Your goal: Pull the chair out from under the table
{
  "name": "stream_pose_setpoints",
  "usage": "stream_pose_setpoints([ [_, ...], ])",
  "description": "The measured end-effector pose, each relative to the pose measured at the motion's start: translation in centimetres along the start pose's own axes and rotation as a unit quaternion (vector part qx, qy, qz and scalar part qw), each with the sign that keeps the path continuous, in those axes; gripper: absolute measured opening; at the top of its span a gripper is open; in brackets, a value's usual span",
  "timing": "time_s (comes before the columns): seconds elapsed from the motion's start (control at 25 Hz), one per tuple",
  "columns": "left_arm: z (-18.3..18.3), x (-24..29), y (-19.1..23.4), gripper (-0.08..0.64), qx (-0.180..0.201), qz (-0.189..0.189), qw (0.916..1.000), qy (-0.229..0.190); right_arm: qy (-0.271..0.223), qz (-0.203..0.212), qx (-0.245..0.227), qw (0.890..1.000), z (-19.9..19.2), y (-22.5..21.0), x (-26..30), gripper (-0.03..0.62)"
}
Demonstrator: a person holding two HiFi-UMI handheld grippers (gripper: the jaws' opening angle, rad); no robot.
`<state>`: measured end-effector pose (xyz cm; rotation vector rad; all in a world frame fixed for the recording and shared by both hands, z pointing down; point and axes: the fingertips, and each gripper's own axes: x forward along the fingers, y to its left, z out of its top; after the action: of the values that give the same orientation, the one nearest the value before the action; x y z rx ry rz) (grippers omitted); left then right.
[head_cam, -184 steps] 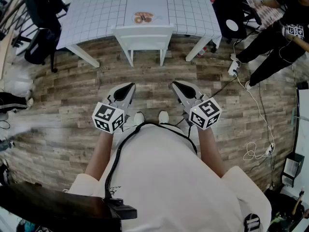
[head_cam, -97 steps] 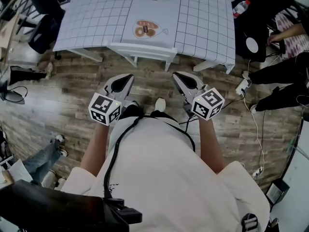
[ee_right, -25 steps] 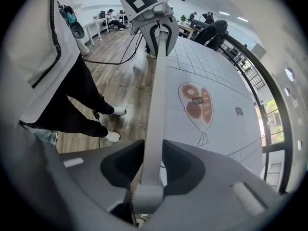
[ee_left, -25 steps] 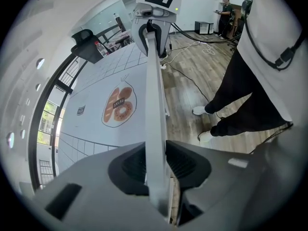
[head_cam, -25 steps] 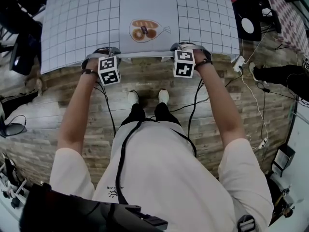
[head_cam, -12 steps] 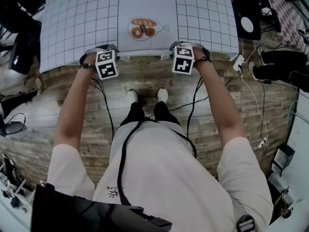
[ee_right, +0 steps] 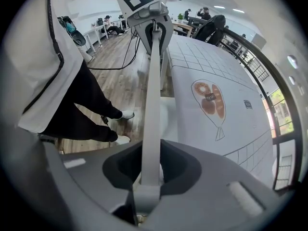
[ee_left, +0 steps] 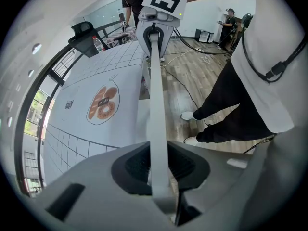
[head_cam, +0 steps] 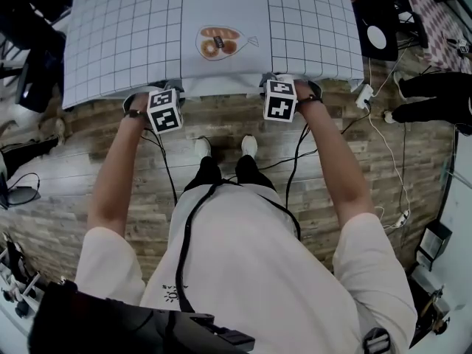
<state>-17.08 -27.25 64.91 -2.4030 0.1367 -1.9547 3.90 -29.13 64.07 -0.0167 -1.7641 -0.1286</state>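
Left to right: the left hand-held gripper (ee_left: pixel 155 170) pinches the white chair (ee_left: pixel 155 105) by its top rail (ee_left: pixel 153 61) at the edge of the checked bench (head_cam: pixel 118 35). The right hand-held gripper (ee_right: pixel 147 174) clamps the same rail. With the grip made and the chair tucked under, the pull appears mostly ahead.

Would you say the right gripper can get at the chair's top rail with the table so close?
Yes, apparently: the right gripper is closed on the top rail, just beside the tablecloth's edge.
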Motion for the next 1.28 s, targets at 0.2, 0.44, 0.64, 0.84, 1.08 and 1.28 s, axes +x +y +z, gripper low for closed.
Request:
stream_pose_setpoints([
  [0.2, 0.3, -0.5, -3.5, 0.083, -0.007, -0.005, 1.0, -0.004, -0.002, 0.007, -0.001, 1.0, 0.1, 3.4, -0.4, 0.081],
  [0.44, 0.3, -1.1, -8.3, 0.083, -0.007, -0.009, 0.9999, -0.005, -0.007, 0.017, -0.001, 1.0, 0.3, 8.2, -0.8, 0.081],
  [0.64, 0.6, -1.4, -12.6, 0.083, -0.017, -0.018, 0.9997, -0.007, -0.009, 0.024, -0.005, 1.0, 0.4, 12.2, -1.1, 0.081],
  [0.84, 0.9, -1.8, -16.5, 0.083, -0.02, -0.028, 0.9993, -0.011, -0.009, 0.031, -0.005, 0.999, 0.5, 16.0, -1.4, 0.081],
  [1.08, 1.0, -2.1, -20.3, 0.083, -0.021, -0.034, 0.9991, -0.012, -0.007, 0.036, -0.005, 0.999, 0.7, 19.7, -1.7, 0.083],
  [1.28, 1.0, -2.3, -22.9, 0.083, -0.022, -0.042, 0.9988, -0.012, -0.009, 0.048, -0.002, 0.999, 0.8, 22.4, -1.9, 0.084],
])
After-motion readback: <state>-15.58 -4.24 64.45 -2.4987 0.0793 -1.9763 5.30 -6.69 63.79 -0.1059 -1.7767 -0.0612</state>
